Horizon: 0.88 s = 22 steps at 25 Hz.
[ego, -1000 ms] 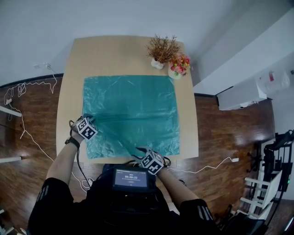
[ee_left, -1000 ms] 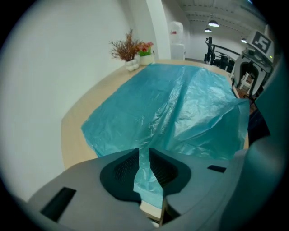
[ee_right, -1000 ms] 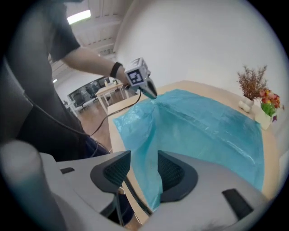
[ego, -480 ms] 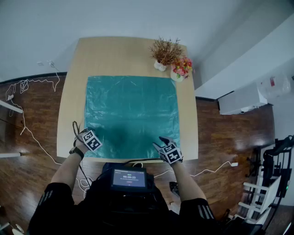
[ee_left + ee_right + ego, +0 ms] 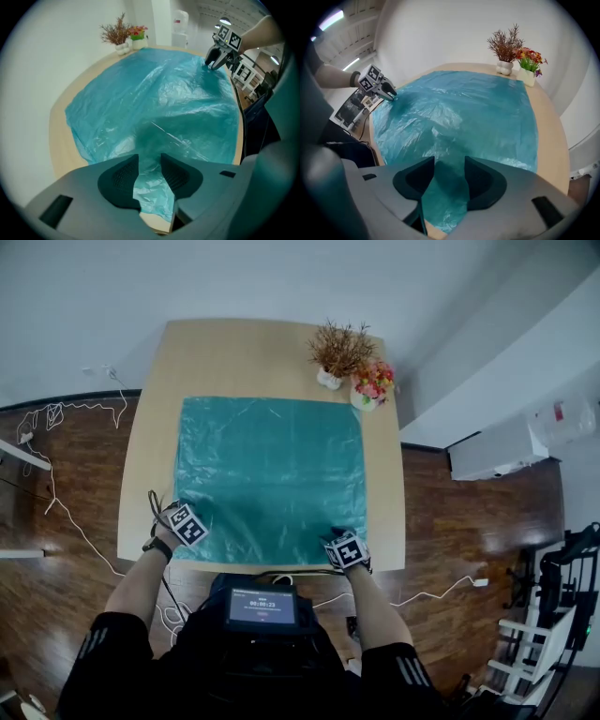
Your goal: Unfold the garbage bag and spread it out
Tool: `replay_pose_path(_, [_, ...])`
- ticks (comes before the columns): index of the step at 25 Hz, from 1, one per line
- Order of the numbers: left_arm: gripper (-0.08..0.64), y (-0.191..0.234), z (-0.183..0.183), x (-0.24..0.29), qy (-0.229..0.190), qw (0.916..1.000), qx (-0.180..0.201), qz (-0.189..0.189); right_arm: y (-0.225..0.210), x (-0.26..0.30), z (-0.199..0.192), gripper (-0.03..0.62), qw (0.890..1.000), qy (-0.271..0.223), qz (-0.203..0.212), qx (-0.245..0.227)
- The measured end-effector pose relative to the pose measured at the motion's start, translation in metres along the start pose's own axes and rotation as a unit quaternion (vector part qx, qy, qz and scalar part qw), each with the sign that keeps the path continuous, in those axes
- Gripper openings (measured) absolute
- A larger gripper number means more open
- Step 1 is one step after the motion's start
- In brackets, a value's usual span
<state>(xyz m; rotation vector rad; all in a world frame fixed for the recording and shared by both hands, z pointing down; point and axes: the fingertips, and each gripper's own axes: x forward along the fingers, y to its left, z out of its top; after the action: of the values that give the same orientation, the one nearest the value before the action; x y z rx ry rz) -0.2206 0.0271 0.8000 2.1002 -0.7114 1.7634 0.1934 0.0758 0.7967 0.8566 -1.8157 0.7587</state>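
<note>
Fingers (image 5: 119,180) of the left gripper (image 5: 149,165) stood apart and had just been opening. A loose tongue of the teal garbage bag (image 5: 270,474) lay between them, but neither pad pressed on it. The right gripper (image 5: 449,168) had likewise widened within the last second. Its fingers (image 5: 485,180) were spread, with the bag's near edge lying slack in the gap.

A second earlier the bag's near right part was still drawn into a diagonal crease. The right gripper then sat near the middle of the near edge, and the left one was further up the left edge. Since then the right gripper had carried that corner outward, and the left had come down to its own corner. Each gripper now sat at a near corner of the desk (image 5: 234,352).

The bag lay as a flat square over most of the desk. Its far edge stopped just short of the dried plant (image 5: 339,352) and the flower pot (image 5: 370,385). Both gripper views showed shallow wrinkles in the film, yet no folded layer remained.

By my reading, the spreading was all but done. With both grips let go, only lifting the grippers clear remained, and a snagged edge could drag the film out of shape.
</note>
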Motion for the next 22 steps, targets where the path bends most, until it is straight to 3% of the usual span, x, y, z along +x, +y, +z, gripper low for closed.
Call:
replay_pose_path(4, [0.161, 0.004, 0.006, -0.013, -0.024, 0.9993, -0.02, 0.018, 0.001, -0.007, 0.015, 0.232, 1.0, -0.02, 0.001, -0.011])
replay_pose_path(7, [0.161, 0.006, 0.027, -0.048, -0.081, 0.9947, -0.055, 0.031, 0.005, -0.032, 0.043, 0.232, 0.997, -0.08, 0.003, -0.019])
replay_pose_path(13, [0.16, 0.005, 0.058, -0.138, -0.218, 0.9643, -0.14, 0.053, 0.014, -0.091, 0.074, 0.233, 0.982, -0.187, 0.014, -0.01])
replay_pose_path(22, [0.16, -0.042, 0.066, -0.203, -0.302, 0.9301, -0.201, 0.058, 0.02, -0.18, 0.081, 0.186, 0.95, -0.312, 0.023, 0.023])
